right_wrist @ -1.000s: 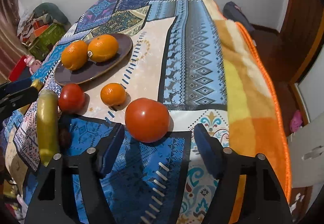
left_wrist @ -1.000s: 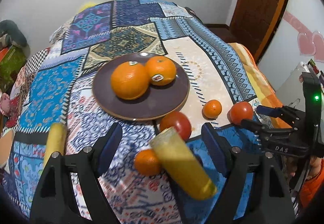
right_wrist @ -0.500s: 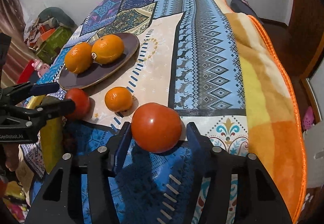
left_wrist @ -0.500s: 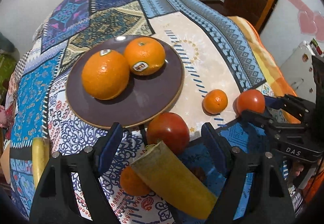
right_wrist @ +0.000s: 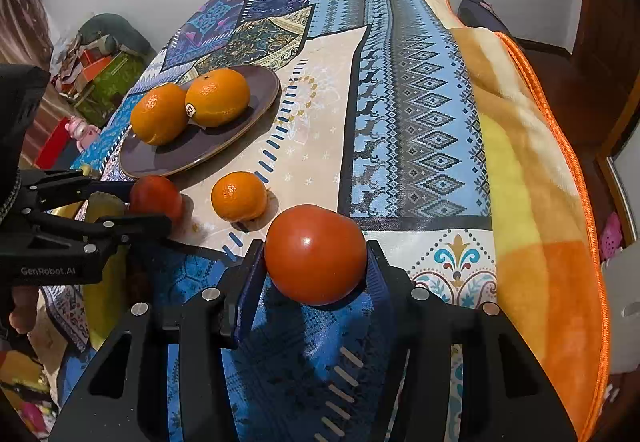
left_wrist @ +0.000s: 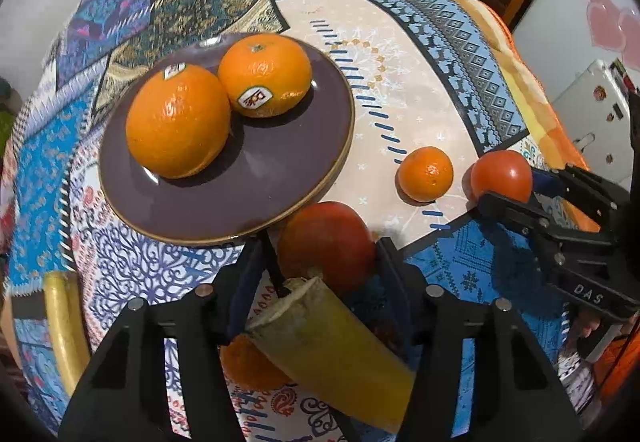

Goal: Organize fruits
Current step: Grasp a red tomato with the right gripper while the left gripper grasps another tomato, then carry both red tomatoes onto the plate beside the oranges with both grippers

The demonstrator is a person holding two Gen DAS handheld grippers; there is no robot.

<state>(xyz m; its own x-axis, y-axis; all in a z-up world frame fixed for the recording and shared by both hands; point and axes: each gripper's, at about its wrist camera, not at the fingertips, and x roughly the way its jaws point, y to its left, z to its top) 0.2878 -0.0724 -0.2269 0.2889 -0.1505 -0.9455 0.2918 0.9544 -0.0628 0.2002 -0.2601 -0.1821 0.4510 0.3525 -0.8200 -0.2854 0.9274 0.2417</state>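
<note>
Left wrist view: left tongs [left_wrist: 320,266] close around a red tomato [left_wrist: 326,242] just beside the brown plate [left_wrist: 240,202], which holds two oranges [left_wrist: 178,126]. A banana [left_wrist: 332,346] lies under the pads; it may be dragged along. Right wrist view: right tongs [right_wrist: 316,266] grip a second tomato [right_wrist: 316,254] on the patterned worktop [right_wrist: 400,122], near a loose mandarin [right_wrist: 239,196]. Hard squeezing could bruise either tomato.
</note>
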